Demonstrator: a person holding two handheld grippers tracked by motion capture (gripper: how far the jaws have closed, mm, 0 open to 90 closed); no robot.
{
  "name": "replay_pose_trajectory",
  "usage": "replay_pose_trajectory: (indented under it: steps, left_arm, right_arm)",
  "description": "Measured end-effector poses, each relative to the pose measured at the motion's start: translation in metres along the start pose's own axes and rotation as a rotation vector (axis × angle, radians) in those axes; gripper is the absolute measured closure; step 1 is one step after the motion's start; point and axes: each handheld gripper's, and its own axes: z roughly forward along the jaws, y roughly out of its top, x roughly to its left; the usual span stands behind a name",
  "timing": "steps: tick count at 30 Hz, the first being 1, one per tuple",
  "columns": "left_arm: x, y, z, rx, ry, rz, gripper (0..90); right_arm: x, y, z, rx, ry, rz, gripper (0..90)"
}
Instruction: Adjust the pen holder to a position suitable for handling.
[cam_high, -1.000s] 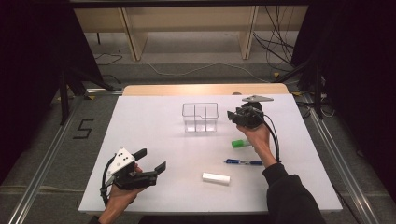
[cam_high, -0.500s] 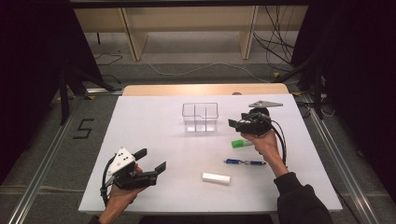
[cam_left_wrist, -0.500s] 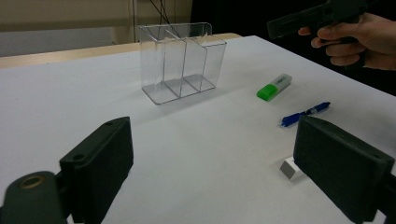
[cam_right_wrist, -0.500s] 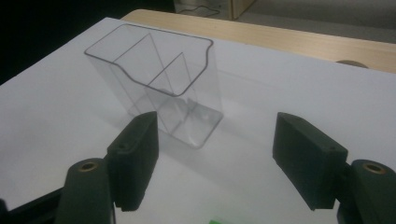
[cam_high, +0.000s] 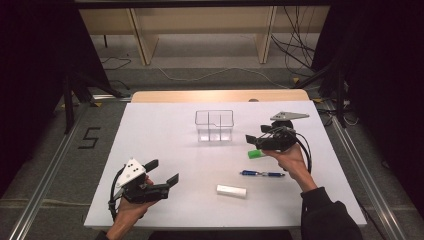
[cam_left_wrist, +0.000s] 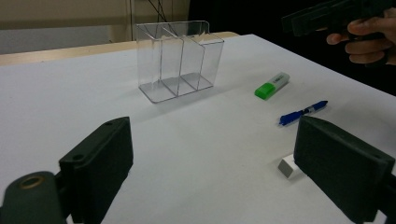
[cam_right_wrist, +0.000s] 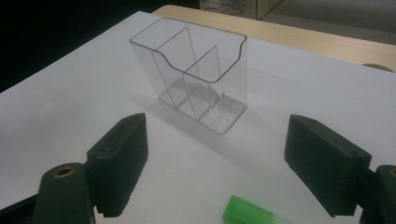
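Right claw (cam_high: 254, 139) hovers over the table (cam_high: 165, 135), between the clear organizer (cam_high: 214, 125) and the green highlighter (cam_high: 255, 154). Its jaws have just been opening and now stand wide, nothing between them. Highlighter lies flat just below that claw; blue pen (cam_high: 262, 173) and white eraser (cam_high: 231, 190) lie nearer the person. Organizer upright, compartments look empty. Left claw (cam_high: 164, 171) released, idle at the near left. Step, as I judge it: lining up a pick. Next: drop the right claw over the highlighter, straddle it, close.
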Motion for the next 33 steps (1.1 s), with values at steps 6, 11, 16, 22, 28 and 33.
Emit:
replay_pose_trajectory:
  steps: [6,11,16,22,28,33]
  left_arm:
    - [-0.001,0.001,0.0,-0.002,-0.001,0.004,11.1]
    - [-0.001,0.001,0.001,0.002,-0.002,0.004,11.1]
    - [-0.001,0.0,0.001,0.005,-0.001,0.008,11.1]
    - [-0.001,0.001,0.0,0.001,-0.002,0.007,11.1]
    - [0.0,0.001,-0.001,0.004,-0.005,0.004,11.0]
    - [0.0,0.001,0.0,0.006,-0.005,0.004,11.0]
  right_arm:
    - [0.003,-0.004,-0.004,0.011,0.016,-0.026,19.9]
    - [0.007,-0.007,-0.004,0.029,0.022,-0.044,18.6]
    - [0.01,-0.009,-0.006,0.044,0.036,-0.066,18.4]
    - [0.015,-0.015,-0.006,0.082,0.037,-0.096,18.1]
    - [0.016,-0.019,-0.009,0.104,0.04,-0.109,16.8]
    - [0.017,-0.025,-0.013,0.14,0.041,-0.122,16.6]
